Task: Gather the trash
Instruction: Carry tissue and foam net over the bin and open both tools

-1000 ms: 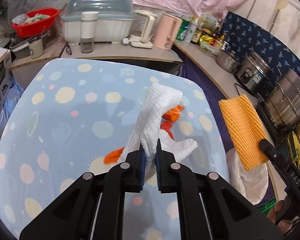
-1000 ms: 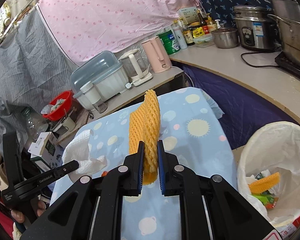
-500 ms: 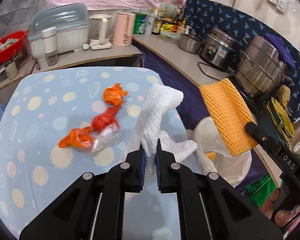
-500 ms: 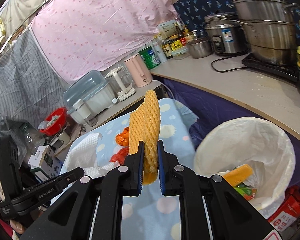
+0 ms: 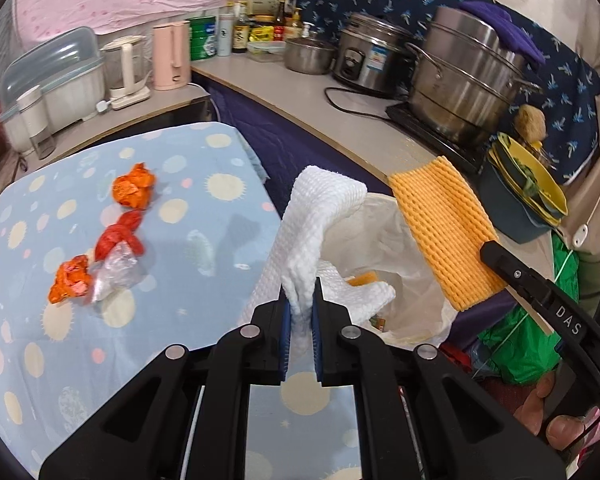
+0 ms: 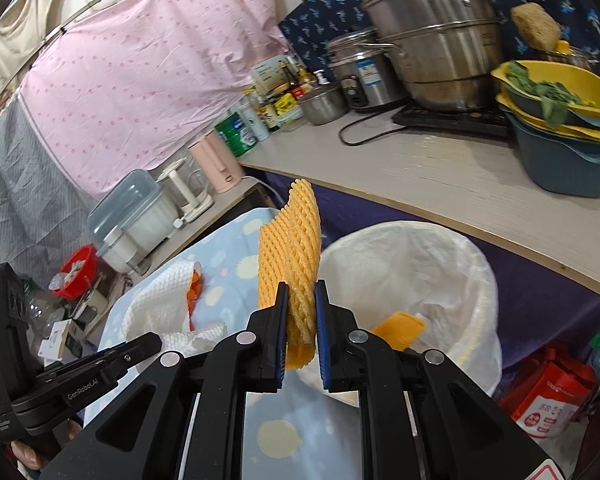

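Bin (image 6: 452,248) sits just past table edge (image 5: 256,168), mouth unobstructed. Left gripper (image 5: 299,308) clamps white towel (image 5: 316,216); right gripper (image 6: 302,304) clamps orange foam net (image 6: 290,248), both near rim.

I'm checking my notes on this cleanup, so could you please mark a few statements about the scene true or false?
1. The left tool grips a white towel. True.
2. The right tool is empty. False: it is shut on a yellow foam net.
3. The bin already holds trash. True.
4. The table is cleared. False: orange wrappers lie on it.
5. The bin has a black liner. False: white.
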Motion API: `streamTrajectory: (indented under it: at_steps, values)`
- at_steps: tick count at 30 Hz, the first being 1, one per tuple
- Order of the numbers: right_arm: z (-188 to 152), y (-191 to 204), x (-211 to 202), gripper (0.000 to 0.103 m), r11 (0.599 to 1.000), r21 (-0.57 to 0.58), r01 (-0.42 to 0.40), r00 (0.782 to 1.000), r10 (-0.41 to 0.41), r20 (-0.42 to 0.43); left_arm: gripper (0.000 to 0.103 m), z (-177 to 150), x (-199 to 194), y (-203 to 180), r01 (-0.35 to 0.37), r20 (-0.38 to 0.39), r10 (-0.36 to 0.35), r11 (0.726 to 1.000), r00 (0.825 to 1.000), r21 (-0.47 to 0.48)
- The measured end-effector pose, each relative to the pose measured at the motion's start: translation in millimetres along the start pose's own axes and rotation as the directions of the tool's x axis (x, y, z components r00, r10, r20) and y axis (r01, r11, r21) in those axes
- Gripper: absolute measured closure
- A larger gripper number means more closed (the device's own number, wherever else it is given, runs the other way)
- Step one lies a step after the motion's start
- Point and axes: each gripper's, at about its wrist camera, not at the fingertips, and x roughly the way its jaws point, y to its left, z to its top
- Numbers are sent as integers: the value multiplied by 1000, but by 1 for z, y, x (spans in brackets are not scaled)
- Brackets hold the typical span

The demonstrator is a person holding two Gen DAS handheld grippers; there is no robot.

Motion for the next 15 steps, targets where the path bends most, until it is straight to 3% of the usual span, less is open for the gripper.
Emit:
streamTrajectory:
  at_steps: [15]
  values:
    - [-10, -68, 2, 90, 992, 90, 89, 996, -87, -29, 94, 2, 47, -59, 17, -74, -10, 995, 997, 94]
